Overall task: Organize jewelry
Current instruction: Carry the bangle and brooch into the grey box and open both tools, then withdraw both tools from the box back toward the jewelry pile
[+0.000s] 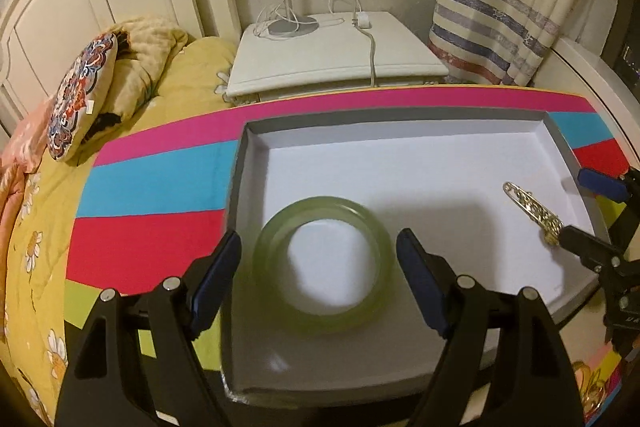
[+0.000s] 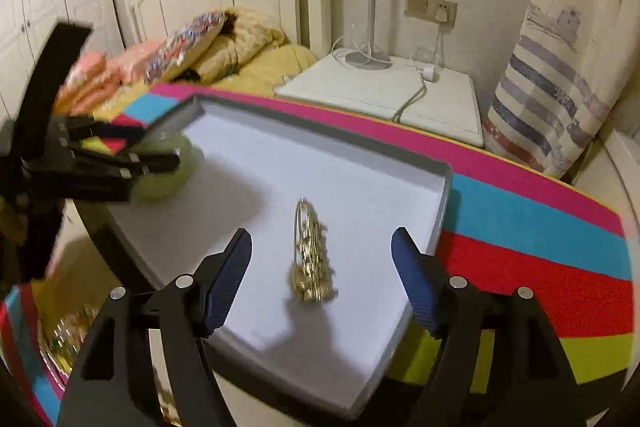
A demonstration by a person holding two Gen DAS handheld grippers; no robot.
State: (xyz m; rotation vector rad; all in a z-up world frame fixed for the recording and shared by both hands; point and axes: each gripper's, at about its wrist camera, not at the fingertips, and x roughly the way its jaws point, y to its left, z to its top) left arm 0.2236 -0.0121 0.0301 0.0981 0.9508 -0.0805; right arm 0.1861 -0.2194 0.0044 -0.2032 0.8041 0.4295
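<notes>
A shallow grey tray with a white floor (image 1: 248, 131) (image 2: 444, 187) lies on a striped, many-coloured tabletop. My left gripper (image 1: 319, 239) (image 2: 160, 147) holds a translucent green bangle (image 1: 320, 205) (image 2: 172, 179) across its width, over the tray's near left part. The blue pads sit against the ring's two sides. A long gold brooch (image 1: 532, 213) (image 2: 312, 259) lies flat on the tray floor at the right. My right gripper (image 2: 322, 235) (image 1: 588, 211) stands open around the brooch, with clear gaps on both sides of it.
More gold jewelry (image 2: 60, 343) (image 1: 588, 387) lies on the tabletop near the tray's front edge. Beyond the table are a bed with a patterned pillow (image 1: 80, 95), a white nightstand (image 1: 336, 63) with a lamp base and charger cable, and a striped curtain (image 1: 500, 19).
</notes>
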